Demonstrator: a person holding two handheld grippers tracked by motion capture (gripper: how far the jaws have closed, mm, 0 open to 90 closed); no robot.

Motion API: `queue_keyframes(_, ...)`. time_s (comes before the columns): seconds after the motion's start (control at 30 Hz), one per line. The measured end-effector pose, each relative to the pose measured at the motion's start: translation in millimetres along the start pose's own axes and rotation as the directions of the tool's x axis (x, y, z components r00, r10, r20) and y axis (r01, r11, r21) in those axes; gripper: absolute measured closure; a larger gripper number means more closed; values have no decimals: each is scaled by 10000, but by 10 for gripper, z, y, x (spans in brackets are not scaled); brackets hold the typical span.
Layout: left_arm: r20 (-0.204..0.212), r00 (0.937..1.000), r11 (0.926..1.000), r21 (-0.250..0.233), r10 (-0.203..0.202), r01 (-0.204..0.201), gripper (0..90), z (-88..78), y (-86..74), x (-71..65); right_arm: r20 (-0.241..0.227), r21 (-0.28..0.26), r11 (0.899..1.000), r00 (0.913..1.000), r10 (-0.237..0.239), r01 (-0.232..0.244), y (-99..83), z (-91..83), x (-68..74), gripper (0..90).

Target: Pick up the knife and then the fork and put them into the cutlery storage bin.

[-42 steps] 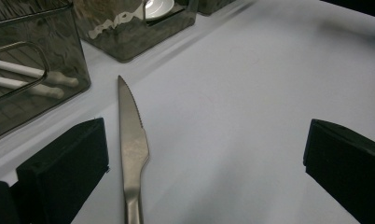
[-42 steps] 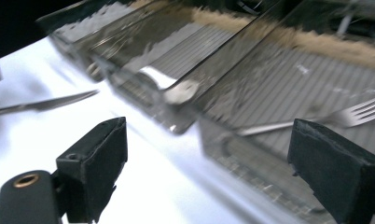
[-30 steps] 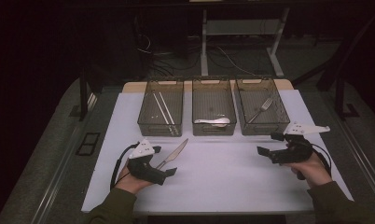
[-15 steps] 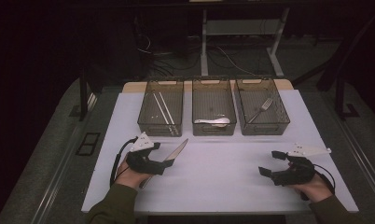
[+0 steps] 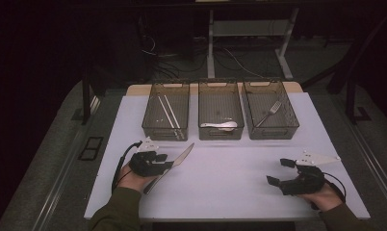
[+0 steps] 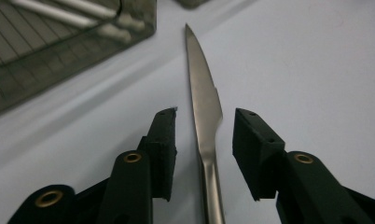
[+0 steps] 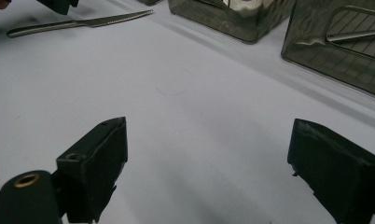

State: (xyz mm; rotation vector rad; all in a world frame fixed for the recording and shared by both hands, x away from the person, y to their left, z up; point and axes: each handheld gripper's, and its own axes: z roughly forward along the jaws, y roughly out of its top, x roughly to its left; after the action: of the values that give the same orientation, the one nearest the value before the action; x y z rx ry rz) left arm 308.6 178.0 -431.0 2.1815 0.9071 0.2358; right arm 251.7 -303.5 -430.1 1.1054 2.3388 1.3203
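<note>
A person sits at a white table [image 5: 230, 192] holding a two-jaw gripper in each hand. The left gripper [image 5: 166, 166] sits low over a table knife [image 5: 174, 163] that lies flat on the table near the person, its blade pointing up and to the right toward three clear bins at the far side. In the left gripper view the knife [image 6: 205, 107] runs straight up between the two black jaws, at the neck where blade meets handle. The jaws have just been closing and now stand narrow, but a gap shows on each side of the metal, so they do not yet press on it. The right gripper [image 5: 281, 172] rests near the table's right front, jaws wide with nothing between them. The left bin [image 5: 166, 111] holds pale chopsticks, the middle bin [image 5: 220, 110] a white spoon, the right bin [image 5: 270, 109] a fork. To grip well, the left jaws likely need to stay centred on the thin neck, low against the table, and close evenly so the knife does not tip or slide.
</note>
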Motion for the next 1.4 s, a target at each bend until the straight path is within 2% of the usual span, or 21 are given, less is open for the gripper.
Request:
queue_keyframes(0.2,53,10000,9996,264,-38,36,635,-41,-72,-37,20,16,10000,10000,10,-10,-2,7,0,120)
queue_keyframes(0.4,-155,9999,9974,712,-52,63,670,-42,-126,-70,107,60,9999,9999,-94,93,-7,7,0,120)
queue_keyframes(0.47,-121,9999,9976,685,-53,61,682,-38,-127,-64,119,80,9999,9999,-90,89,-6,9,-3,120)
queue_keyframes(0.57,-115,9999,9961,877,60,-50,709,-10,-131,-71,115,132,9998,9998,-131,130,-9,10,0,120)
queue_keyframes(0.63,-261,9994,9954,940,225,-200,725,1,-133,-90,112,129,9998,9999,-131,129,-8,9,3,120)
queue_keyframes(0.7,-423,9980,9945,956,480,-438,742,8,-139,-111,101,135,9998,9999,-133,131,-8,9,3,120)
queue_keyframes(1.1,-453,9962,9905,1194,742,-684,793,18,-107,-119,70,204,9995,9996,-262,261,-4,21,14,120)
queue_keyframes(1.27,-480,9965,9906,1218,680,-617,794,15,-93,-123,44,198,9994,9996,-282,281,-2,22,14,120)
queue_keyframes(1.4,-349,9972,9935,947,665,-629,794,-20,-76,-140,51,188,9995,9997,-245,244,-1,17,10,120)
